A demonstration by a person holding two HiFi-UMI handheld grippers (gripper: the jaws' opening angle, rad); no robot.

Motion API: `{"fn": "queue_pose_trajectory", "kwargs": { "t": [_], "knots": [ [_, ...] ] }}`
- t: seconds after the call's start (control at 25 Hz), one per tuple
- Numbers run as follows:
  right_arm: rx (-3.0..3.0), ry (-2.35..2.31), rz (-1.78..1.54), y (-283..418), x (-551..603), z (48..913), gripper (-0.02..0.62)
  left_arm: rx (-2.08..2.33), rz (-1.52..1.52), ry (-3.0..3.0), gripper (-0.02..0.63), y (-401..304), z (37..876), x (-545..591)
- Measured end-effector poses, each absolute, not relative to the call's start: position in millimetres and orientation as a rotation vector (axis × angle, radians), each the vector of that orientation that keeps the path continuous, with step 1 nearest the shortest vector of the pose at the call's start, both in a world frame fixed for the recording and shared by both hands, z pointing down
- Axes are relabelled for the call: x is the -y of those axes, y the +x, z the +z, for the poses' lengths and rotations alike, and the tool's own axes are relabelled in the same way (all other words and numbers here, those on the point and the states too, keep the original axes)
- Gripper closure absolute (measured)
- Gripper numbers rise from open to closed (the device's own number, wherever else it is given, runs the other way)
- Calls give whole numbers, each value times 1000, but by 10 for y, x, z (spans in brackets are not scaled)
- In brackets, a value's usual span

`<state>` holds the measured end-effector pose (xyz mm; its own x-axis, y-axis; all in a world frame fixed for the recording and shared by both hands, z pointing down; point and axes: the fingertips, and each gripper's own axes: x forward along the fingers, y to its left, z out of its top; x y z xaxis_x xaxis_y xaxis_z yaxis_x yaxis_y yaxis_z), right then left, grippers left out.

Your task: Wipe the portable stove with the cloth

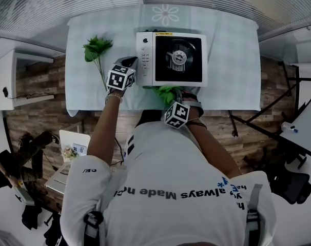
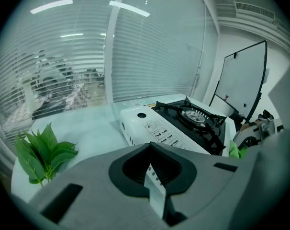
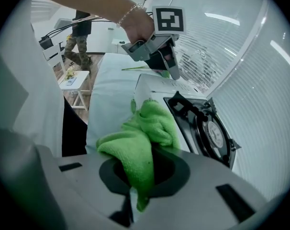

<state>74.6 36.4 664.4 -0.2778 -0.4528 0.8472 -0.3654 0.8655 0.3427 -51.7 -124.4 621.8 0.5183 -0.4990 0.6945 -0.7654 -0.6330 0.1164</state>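
The right gripper [image 3: 135, 195] is clamped on the cloth [image 3: 145, 128] at the portable stove [image 1: 178, 60], along its near edge. The left gripper [image 1: 129, 65], jaws together, sits at its left side. Wiping appears barely begun; next, sweep the cloth across the top.

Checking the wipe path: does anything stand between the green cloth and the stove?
Nothing visible does. The cloth, clamped in the right gripper, is at the stove's near edge; the shut left gripper is at its left side.

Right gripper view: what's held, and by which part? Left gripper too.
Right gripper is shut on the green cloth, pinching one bunched end; the rest bulges out ahead toward the stove. Left gripper is shut, holding nothing.
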Motion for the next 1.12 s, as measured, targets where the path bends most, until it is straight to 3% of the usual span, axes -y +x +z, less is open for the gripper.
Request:
{"fn": "queue_pose_trajectory", "kwargs": {
  "t": [0.48,0.68,0.84,1.12],
  "knots": [
    [1858,653,-75,1476,-400,6629,572,1110,930,2301,595,-530,6217,1248],
    [1837,668,-56,1808,-425,6626,572,1003,1322,2189,595,-758,6685,968],
    [1820,667,-47,2057,-432,6619,572,1076,1047,2122,595,-869,6756,875],
    [1782,660,-27,2405,-456,6623,572,1099,1007,2127,594,-806,6583,938]
  ]
}}
